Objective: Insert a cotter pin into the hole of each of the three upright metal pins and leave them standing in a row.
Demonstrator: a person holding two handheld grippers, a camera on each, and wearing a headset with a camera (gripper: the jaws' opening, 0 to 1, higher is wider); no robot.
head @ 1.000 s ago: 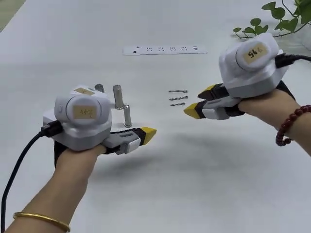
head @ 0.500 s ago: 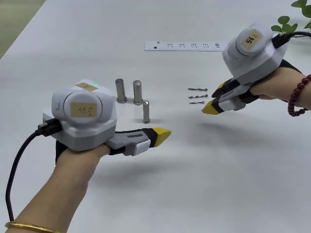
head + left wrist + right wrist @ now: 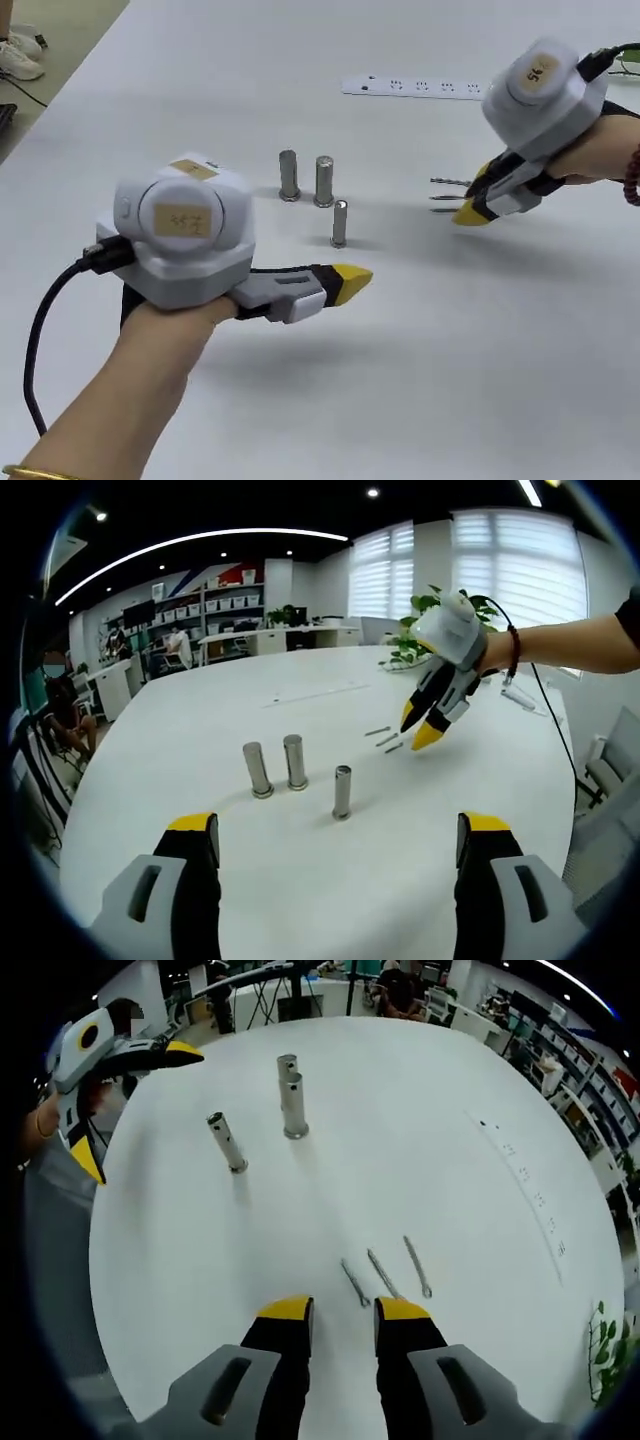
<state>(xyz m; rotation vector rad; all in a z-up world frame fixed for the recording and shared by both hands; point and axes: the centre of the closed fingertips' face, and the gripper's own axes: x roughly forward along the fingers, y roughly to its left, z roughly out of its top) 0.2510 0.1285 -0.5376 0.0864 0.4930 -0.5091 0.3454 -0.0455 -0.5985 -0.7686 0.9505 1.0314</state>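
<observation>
Cotter pins (image 3: 383, 1272), three in number, lie loose and side by side on the white table (image 3: 200, 90). In the right gripper view they sit at 12 to 1 o'clock, just beyond the tips of the right gripper (image 3: 342, 1310). The right gripper's jaws are parted by a narrow gap and hold nothing.

Three metal pins (image 3: 324, 181) stand upright at 9 o'clock of the cotter pins in the head view. Two are side by side; the third is near them at 5 o'clock.

The left gripper (image 3: 350, 282) hovers at 6 o'clock of the metal pins, jaws spread wide and empty.

A power strip (image 3: 420, 87) lies at 1 o'clock of the metal pins, well apart.
</observation>
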